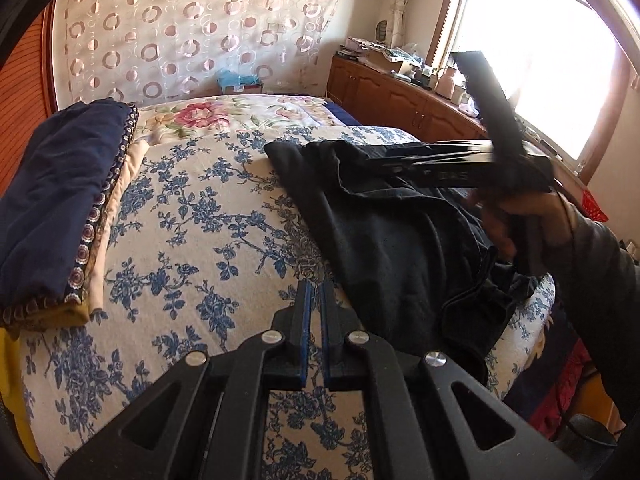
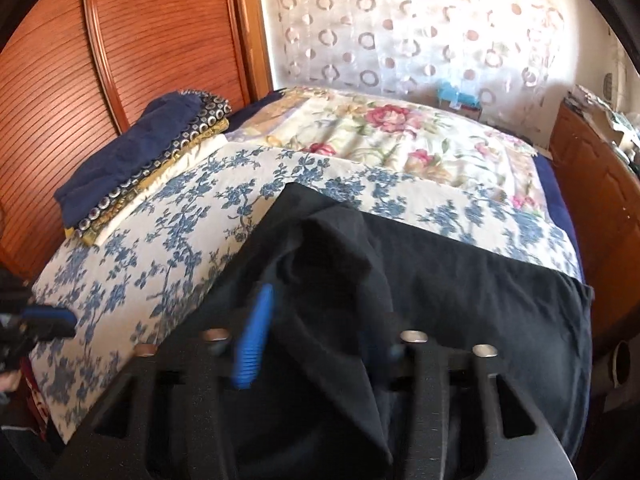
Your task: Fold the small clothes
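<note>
A black garment (image 1: pixel 392 224) lies crumpled on the blue-flowered bedspread (image 1: pixel 192 216), at the right in the left wrist view. My left gripper (image 1: pixel 314 292) is shut and empty, just left of the garment's edge. In the right wrist view the garment (image 2: pixel 460 292) fills the foreground. A fold of it drapes between the right gripper's (image 2: pixel 316 320) blue-padded fingers (image 2: pixel 256 332), which stand apart. The right finger is hidden by cloth. The right gripper also shows in the left wrist view (image 1: pixel 384 156), blurred, above the garment.
A stack of folded clothes (image 1: pixel 60 208) with a dark blue piece on top lies at the bed's left side, also in the right wrist view (image 2: pixel 140 160). A wooden cabinet (image 1: pixel 400 96) with clutter stands under the window. A wooden wardrobe door (image 2: pixel 80 60) is behind the stack.
</note>
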The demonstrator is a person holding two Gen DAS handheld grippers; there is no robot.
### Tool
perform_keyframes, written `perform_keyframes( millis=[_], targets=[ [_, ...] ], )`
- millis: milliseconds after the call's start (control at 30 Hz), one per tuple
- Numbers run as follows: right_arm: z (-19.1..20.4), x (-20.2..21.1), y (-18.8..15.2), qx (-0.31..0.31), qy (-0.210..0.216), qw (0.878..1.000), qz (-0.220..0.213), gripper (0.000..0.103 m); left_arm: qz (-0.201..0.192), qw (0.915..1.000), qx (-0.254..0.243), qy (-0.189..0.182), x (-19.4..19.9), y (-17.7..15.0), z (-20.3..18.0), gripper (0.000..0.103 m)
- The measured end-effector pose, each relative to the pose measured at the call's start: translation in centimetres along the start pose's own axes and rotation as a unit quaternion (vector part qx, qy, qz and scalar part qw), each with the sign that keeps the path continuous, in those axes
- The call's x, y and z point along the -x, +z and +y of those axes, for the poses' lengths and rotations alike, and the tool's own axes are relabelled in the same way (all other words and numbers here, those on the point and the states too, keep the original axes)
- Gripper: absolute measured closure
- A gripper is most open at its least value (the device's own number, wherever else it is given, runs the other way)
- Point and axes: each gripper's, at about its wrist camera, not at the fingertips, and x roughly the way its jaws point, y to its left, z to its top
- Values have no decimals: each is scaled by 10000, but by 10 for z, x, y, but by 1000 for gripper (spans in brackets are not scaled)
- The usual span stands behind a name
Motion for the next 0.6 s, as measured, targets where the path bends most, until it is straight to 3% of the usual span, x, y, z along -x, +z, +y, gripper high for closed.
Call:
perform_keyframes(
  millis=[100, 333, 500, 600],
  targets=[
    [12, -9, 2, 216, 34, 9997, 77, 41, -29, 10000, -4, -23, 4, -2, -1, 103],
    [23, -35, -12, 912, -778, 9903, 708, 39, -173, 9998, 49, -107, 12, -1, -4, 103],
    [-7, -36, -8, 543, -1289, 9880, 654, 40, -203, 9997, 56, -154, 13, -1, -8, 103],
    [-31, -29, -3, 36, -1129, 9925, 476, 39, -193, 9996, 26, -179, 12, -2, -11, 103]
  ],
)
